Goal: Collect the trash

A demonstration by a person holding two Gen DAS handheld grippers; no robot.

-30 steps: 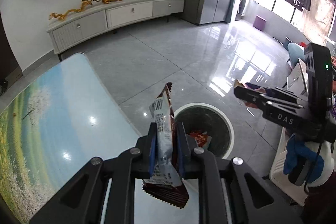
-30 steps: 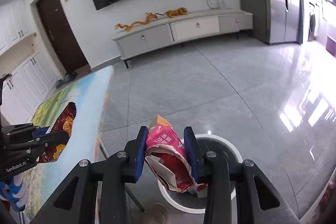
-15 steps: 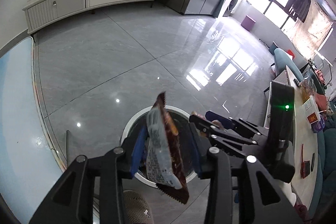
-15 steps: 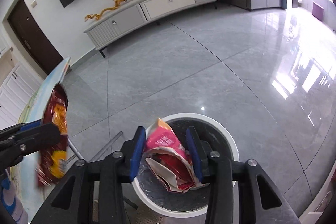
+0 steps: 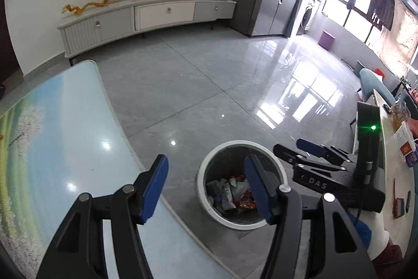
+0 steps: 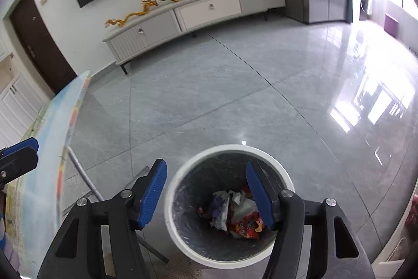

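Grey polished floor tiles (image 6: 235,85) spread out from a white-rimmed bin (image 6: 183,174), which serves as the reference for everything else. Inside the bin lies a heap of crumpled wrappers (image 6: 235,213), red, silver and purple. Directly above the bin hangs the right gripper (image 6: 206,187), its blue pads spread wide with nothing between them. Up and to the left of the bin, over the edge of the landscape-print table (image 5: 52,135), the left gripper (image 5: 206,187) is likewise wide open and empty. Both drops look complete, so the step in hand is judged to be going back for more. To do that well, lift clear of the bin's rim before swinging away, keep the jaws wide, and scan the table for any remaining litter; none is visible here.
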